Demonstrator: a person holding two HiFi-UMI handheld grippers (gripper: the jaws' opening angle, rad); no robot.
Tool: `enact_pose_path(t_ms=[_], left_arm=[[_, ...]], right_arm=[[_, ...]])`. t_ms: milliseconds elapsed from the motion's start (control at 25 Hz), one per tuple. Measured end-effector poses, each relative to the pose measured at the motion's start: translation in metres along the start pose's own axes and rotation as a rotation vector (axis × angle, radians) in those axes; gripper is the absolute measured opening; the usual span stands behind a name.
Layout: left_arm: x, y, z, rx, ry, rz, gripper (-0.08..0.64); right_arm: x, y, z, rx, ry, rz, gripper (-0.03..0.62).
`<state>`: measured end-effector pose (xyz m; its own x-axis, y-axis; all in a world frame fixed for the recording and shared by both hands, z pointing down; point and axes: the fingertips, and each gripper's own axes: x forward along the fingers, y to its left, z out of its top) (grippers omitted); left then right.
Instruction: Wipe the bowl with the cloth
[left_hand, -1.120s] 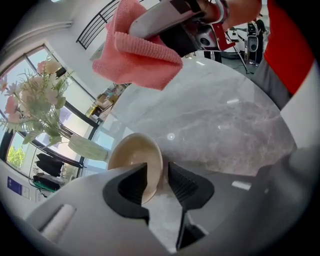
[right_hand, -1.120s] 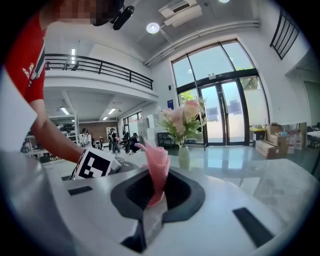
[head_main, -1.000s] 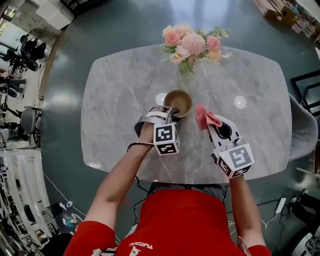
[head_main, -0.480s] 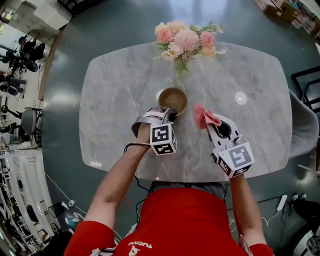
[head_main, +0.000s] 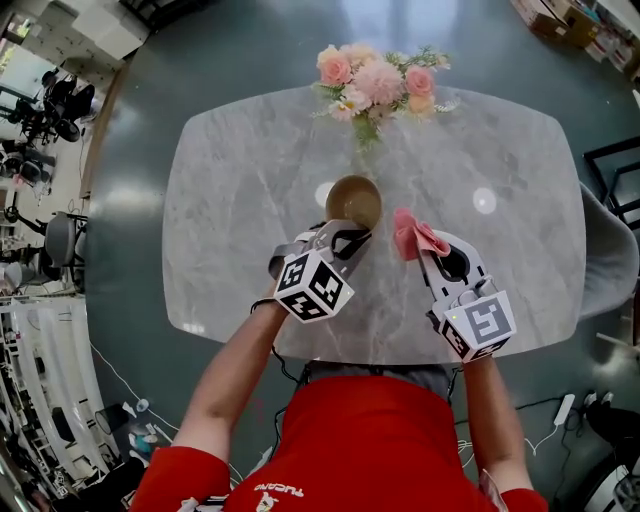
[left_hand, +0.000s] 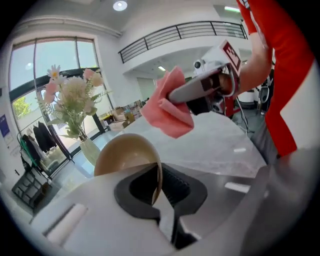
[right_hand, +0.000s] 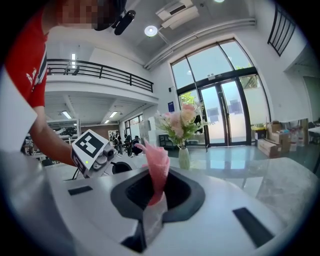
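So far, the left tongs (head_main: 348, 236) have just closed on the rim of the tan round bowl (head_main: 353, 200), tilted just ahead of them. The right tongs (head_main: 424, 248) pinch the crumpled pink cloth (head_main: 412, 236) beside it, not touching. Wiping itself is not yet begun.

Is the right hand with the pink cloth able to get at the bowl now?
Probably yes. The pink cloth in the right tool sits beside the bowl, with only bare table between. The left tool, whose jaws have just closed on the near rim, leaves the bowl's right side free.
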<state>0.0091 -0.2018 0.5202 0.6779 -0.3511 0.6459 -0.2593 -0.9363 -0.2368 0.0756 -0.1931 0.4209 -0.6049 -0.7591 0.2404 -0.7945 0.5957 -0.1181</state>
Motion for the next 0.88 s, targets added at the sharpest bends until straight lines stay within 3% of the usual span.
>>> enact_pose_path(t_ms=[160, 520, 760, 880], left_arm=[[-0.022, -0.006, 0.026, -0.155, -0.171, -0.040, 0.012], [-0.076, -0.018, 0.073, -0.380, -0.491, -0.102, 0.012], [-0.109, -0.022, 0.092, -0.532, -0.642, -0.129, 0.012], [-0.120, -0.026, 0.094, -0.555, -0.670, -0.156, 0.012]], right_arm=[[-0.007, 0.008, 0.020, -0.016, -0.040, 0.009, 0.021], [-0.029, 0.029, 0.060, -0.084, -0.125, 0.015, 0.021], [-0.040, 0.056, 0.082, -0.244, -0.160, 0.029, 0.021], [-0.043, 0.077, 0.091, -0.351, -0.157, 0.064, 0.021]])
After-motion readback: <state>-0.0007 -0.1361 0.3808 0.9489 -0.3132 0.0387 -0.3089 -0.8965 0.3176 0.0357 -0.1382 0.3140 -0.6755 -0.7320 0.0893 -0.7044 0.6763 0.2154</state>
